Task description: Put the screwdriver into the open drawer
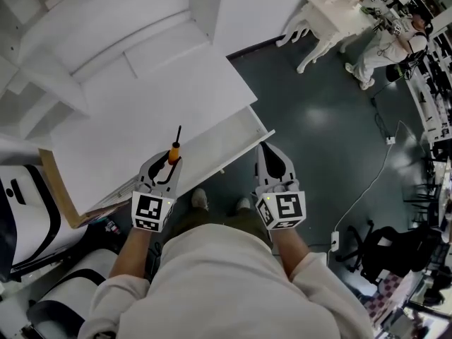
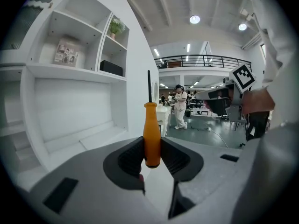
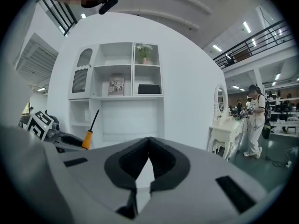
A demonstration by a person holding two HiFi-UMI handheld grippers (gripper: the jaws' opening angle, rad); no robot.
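Note:
The screwdriver (image 1: 174, 151) has an orange handle and a thin black shaft pointing away from me. My left gripper (image 1: 169, 161) is shut on the handle and holds it over the front of the white desk (image 1: 148, 111). In the left gripper view the handle (image 2: 151, 135) stands upright, pinched between the dark pads (image 2: 130, 158). The open drawer (image 1: 220, 149) sticks out from the desk's front edge, just right of that gripper. My right gripper (image 1: 265, 150) hovers at the drawer's right end, fingertips together and empty (image 3: 149, 141). From there the screwdriver (image 3: 87, 138) shows at the left.
A white shelf unit (image 3: 117, 85) with a book, a plant and a black box rises behind the desk. A white dressing table (image 1: 328, 16) stands on the dark floor, with a person (image 1: 385, 44) beyond it. A cable (image 1: 367, 189) and an office chair (image 1: 388, 249) lie to the right.

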